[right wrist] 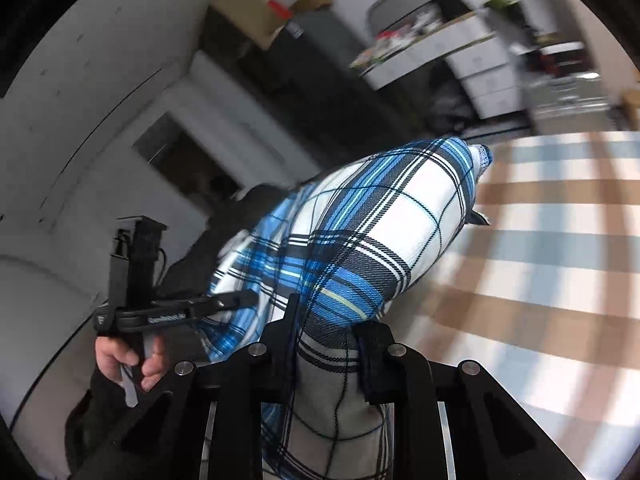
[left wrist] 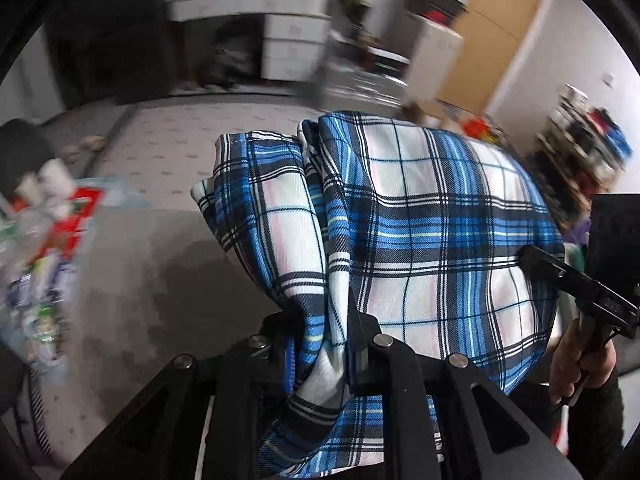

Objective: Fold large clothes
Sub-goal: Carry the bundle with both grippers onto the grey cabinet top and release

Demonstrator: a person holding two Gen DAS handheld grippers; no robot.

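Observation:
A blue, white and black plaid garment (left wrist: 420, 216) hangs bunched in the air between both grippers. In the left wrist view my left gripper (left wrist: 324, 324) is shut on a gathered fold of it, cloth spilling below the fingers. The right gripper (left wrist: 532, 258) comes in from the right, pinching the garment's far edge, a hand (left wrist: 576, 364) on its handle. In the right wrist view my right gripper (right wrist: 326, 320) is shut on the plaid garment (right wrist: 380, 224), which bulges up ahead of it. The left gripper (right wrist: 246, 298) bites the cloth at left, a hand (right wrist: 120, 360) holding it.
Below lies a surface with a brown, blue and white check cover (right wrist: 540, 272). A grey patterned bed surface (left wrist: 168, 148) and a pile of packets (left wrist: 48, 240) show at left. White drawers (left wrist: 296, 44), shelves (left wrist: 580, 148) and a wooden door (left wrist: 504, 32) stand behind.

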